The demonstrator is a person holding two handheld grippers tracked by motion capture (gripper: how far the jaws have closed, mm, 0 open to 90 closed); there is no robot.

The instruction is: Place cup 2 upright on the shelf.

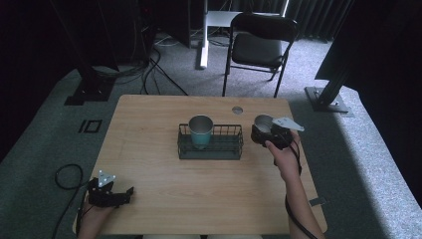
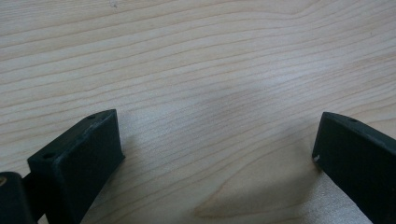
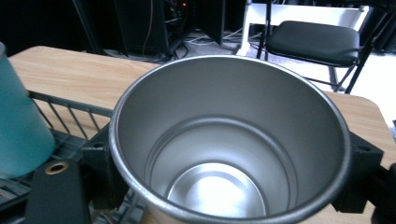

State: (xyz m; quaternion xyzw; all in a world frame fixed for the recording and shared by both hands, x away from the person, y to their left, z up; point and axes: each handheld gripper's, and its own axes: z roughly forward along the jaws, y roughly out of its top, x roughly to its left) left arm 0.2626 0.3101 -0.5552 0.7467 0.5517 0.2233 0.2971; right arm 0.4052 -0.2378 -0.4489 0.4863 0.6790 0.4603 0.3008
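Black folding chair (image 1: 259, 47) behind table (image 1: 149, 149)

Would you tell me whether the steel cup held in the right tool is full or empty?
Empty: the right gripper view looks into the steel cup and shows its bare metal bottom.

Table front: bare wood on the table (image 1: 199, 199) from the near edge up to the wire basket (image 1: 211, 142).
Basket: mid-table; teal cup (image 1: 201, 132) stands upright in its left half, right half free.
Right of basket: taken by the right gripper (image 1: 266, 135) clamped around a steel cup (image 3: 229, 140).
Left gripper (image 1: 117, 196): jaws spread wide over bare wood at the near left corner.
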